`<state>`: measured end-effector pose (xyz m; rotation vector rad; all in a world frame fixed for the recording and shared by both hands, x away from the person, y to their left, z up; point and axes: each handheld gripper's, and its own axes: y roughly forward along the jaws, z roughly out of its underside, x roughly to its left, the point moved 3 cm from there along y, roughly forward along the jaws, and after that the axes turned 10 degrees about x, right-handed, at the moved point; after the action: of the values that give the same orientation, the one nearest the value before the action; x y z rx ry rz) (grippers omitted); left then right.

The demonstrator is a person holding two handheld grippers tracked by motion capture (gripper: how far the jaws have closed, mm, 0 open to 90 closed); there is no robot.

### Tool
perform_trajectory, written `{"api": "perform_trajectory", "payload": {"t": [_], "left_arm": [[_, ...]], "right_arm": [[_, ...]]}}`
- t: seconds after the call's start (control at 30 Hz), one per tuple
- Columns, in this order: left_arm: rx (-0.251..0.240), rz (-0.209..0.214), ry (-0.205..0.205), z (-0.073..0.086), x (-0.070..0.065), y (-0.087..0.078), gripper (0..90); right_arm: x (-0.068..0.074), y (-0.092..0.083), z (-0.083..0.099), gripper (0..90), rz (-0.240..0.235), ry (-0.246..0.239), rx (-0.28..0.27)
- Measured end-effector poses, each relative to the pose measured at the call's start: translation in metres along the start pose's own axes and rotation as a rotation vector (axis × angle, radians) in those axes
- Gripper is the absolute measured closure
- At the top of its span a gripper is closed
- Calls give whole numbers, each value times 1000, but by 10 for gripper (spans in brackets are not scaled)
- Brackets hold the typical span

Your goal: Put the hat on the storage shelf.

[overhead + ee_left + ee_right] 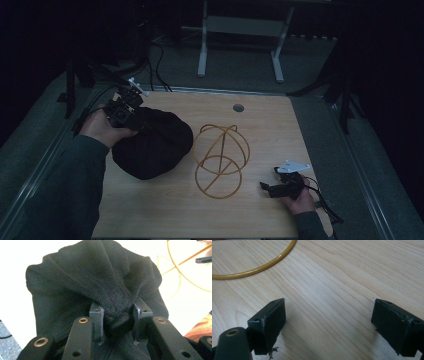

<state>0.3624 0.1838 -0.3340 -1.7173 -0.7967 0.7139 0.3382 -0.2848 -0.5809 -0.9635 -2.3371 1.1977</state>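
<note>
1. Left gripper (117,315) – jaws clenched on a bunched fold of the black cloth (100,282); in the left gripper view the fabric is pinched between both pads and fans out beyond them.
2. Cloth (152,142) – a dark heap on the left half of the wooden table (270,120), with the left gripper (127,107) at its far-left edge.
3. Wire frame (220,155) – yellow hoops joined by arcs, just right of the cloth, near the table's centre.
4. Right gripper (328,322) – jaws released and wide apart, nothing between them, bare wood beneath; a curve of the frame (262,267) lies beyond.
5. Right gripper (280,185) – on the table near its front-right corner, apart from the frame.
</note>
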Motion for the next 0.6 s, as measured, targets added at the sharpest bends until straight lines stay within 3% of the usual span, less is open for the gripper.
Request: {"api": "perform_trajectory", "payload": {"t": [0.27,0.6], "left_arm": [[27,1,17,-1,1,-7,673],[26,0,25,-2,2,-18,673]], "right_arm": [[0,0,0,120,0,0,0],[0,0,0,119,0,-1,0]]}}
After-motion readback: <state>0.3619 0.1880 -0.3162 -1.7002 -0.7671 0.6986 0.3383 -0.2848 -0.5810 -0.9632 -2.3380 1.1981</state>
